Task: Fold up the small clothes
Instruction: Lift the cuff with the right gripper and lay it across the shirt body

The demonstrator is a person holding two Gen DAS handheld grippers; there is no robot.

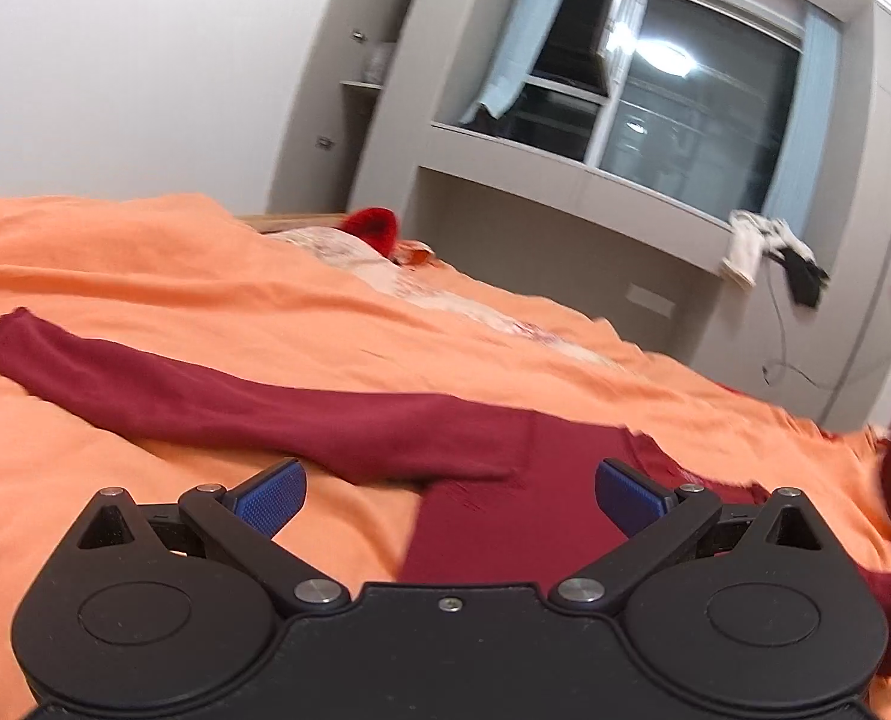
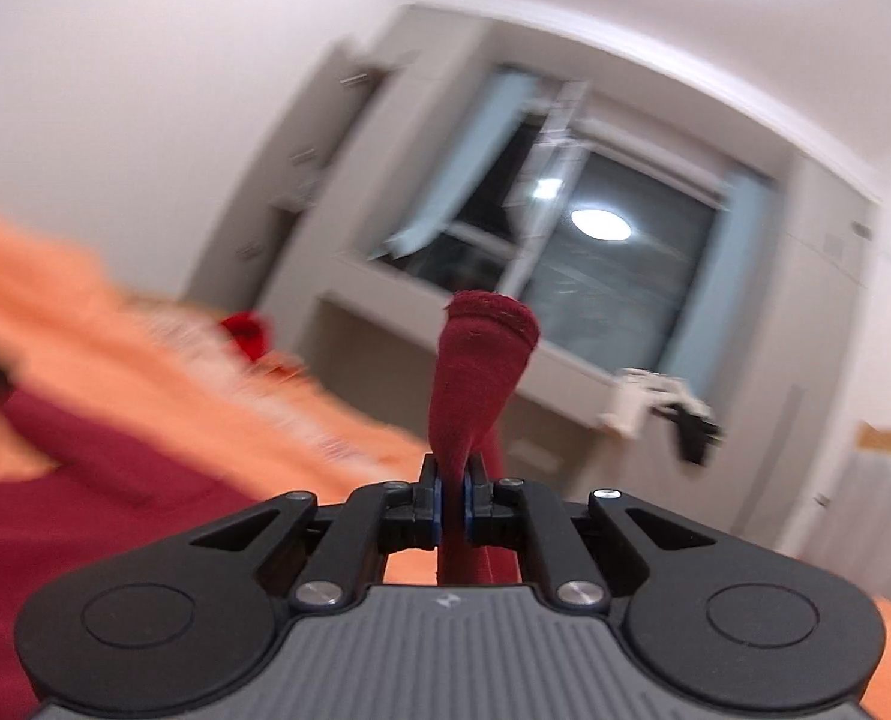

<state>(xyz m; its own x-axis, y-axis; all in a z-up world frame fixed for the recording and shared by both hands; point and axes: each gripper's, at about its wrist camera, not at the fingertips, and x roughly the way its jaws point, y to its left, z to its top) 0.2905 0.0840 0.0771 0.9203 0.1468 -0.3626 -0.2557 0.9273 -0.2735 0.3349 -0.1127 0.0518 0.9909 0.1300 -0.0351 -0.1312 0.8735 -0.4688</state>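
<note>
We saw a dark red long-sleeved top [image 1: 505, 480] lying on an orange bedsheet [image 1: 145, 252], its body running from the lower centre of the left wrist view toward the right edge. One sleeve [image 1: 205, 396] stretched flat across the sheet toward the left of the frame, with its cuff near the left edge. Our left gripper [image 1: 451, 489] hung over the top with its jaws spread wide and nothing between the blue pads [image 1: 268, 495], so it was released. In the right wrist view, our right gripper [image 2: 452, 501] was clenched on the other sleeve [image 2: 475, 372], the blue pads pressed against the fabric. The cuff end of that sleeve stood up above the jaws at the centre of the frame, and more red cloth trailed down below the fingers. That view was blurred, with the rest of the top filling the lower left. The lifted sleeve also showed as a dark red streak at the right edge of the left wrist view. Behind the bed, in the upper right of both views, was a window [image 1: 685, 114] with pale blue curtains [image 1: 517, 30]. White and black clothing [image 1: 769, 252] hung over the ledge below it. A bright red fuzzy item [image 1: 373, 225] lay at the far end of the sheet.
</note>
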